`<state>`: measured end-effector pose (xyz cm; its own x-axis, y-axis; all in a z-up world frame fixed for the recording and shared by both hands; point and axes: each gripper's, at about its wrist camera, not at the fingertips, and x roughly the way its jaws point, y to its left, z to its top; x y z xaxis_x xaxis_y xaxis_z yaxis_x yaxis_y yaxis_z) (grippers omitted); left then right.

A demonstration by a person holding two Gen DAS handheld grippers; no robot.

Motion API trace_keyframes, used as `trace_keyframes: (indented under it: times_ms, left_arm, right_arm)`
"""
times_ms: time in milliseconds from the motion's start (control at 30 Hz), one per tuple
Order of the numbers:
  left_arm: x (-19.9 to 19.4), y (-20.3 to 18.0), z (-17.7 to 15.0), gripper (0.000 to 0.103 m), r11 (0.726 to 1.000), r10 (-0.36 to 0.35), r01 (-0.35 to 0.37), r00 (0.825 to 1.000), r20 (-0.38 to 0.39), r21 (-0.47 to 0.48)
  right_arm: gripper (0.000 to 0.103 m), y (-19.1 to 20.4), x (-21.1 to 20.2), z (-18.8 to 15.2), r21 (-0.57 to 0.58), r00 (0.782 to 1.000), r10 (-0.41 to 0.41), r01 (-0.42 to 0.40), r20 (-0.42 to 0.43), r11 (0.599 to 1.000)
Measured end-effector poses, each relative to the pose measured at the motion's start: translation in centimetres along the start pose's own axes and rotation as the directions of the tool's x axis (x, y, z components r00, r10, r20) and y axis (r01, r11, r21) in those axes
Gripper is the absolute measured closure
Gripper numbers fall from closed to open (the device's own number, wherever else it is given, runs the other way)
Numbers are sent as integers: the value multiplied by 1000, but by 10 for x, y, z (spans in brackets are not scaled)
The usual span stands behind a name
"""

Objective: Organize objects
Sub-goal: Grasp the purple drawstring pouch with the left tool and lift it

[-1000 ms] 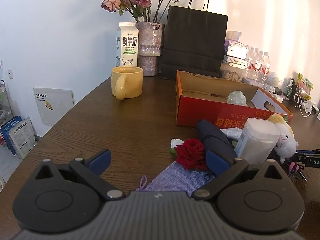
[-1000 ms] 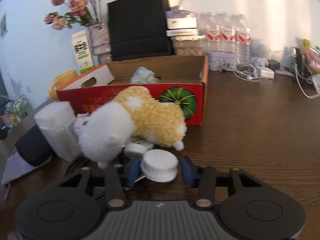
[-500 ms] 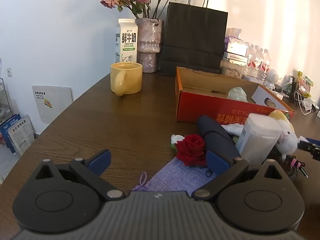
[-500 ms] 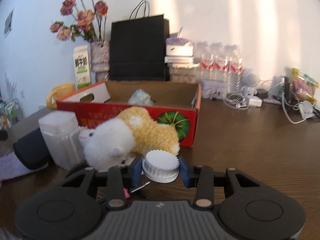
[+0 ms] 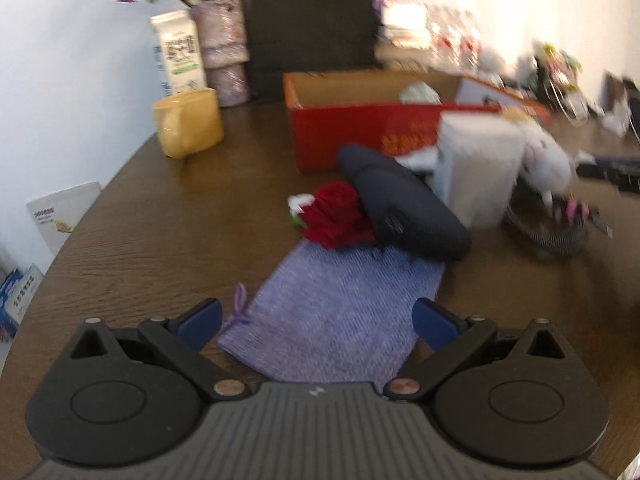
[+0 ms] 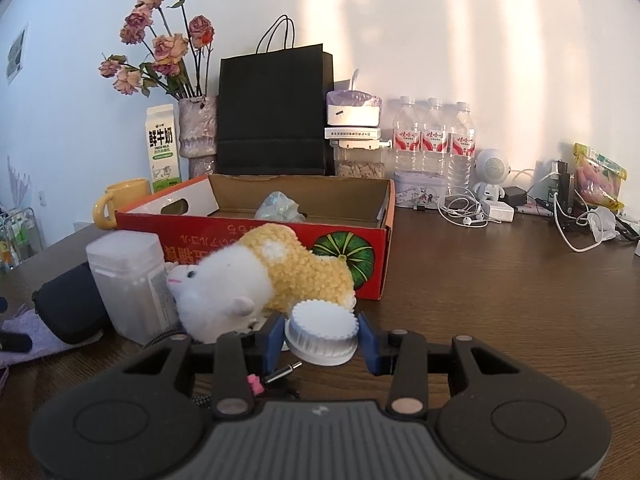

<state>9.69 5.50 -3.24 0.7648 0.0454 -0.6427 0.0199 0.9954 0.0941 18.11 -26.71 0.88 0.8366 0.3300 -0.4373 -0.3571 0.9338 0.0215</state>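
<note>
Right gripper [image 6: 321,339] clamped on round white ribbed plastic lid [image 6: 322,330], held just above the brown wooden worktop [image 6: 500,292], in front of the white-and-yellow plush hamster [image 6: 256,284]. Plush lies against the red cardboard box [image 6: 256,240]; frosted plastic jar [image 6: 128,280] just beside it. Left gripper [image 5: 316,320] released, jaws wide, over flat lilac woven pouch [image 5: 340,312]. Red fabric rose [image 5: 336,216] and dark blue case [image 5: 404,216] rest at the pouch's far end. Left view blurred.
</note>
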Motion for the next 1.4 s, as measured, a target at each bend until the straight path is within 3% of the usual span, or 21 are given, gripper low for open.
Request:
trace_keyframes:
  times_ms: [133, 300, 800, 1000, 1067, 1200, 1400]
  left_arm:
    - [5, 3, 2, 0, 998, -51, 51, 999, -18, 45]
    - [18, 19, 5, 0, 989, -149, 149, 988, -38, 14]
    - [16, 12, 2, 3, 991, -133, 133, 991, -4, 0]
    - [7, 7, 1, 34, 990, -139, 139, 990, 19, 7]
    - [3, 6, 0, 56, 990, -143, 143, 989, 30, 5]
    - [-2, 6, -2, 82, 989, -146, 147, 989, 40, -24]
    - [-22, 8, -3, 88, 987, -149, 154, 984, 97, -47]
  right_arm:
    - [64, 1, 0, -1, -3, 1000, 1, -1, -2, 1000]
    - [64, 2, 0, -2, -2, 1000, -2, 2, -5, 1000]
    - [64, 1, 0, -2, 1, 1000, 0, 0, -13, 1000]
    - [64, 1, 0, -2, 2, 1000, 0, 0, -12, 1000]
    - [64, 1, 1, -1, 2, 1000, 0, 0, -13, 1000]
    - [64, 1, 1, -1, 2, 1000, 0, 0, -14, 1000]
    - [64, 1, 1, -1, 2, 1000, -1, 1, -15, 1000]
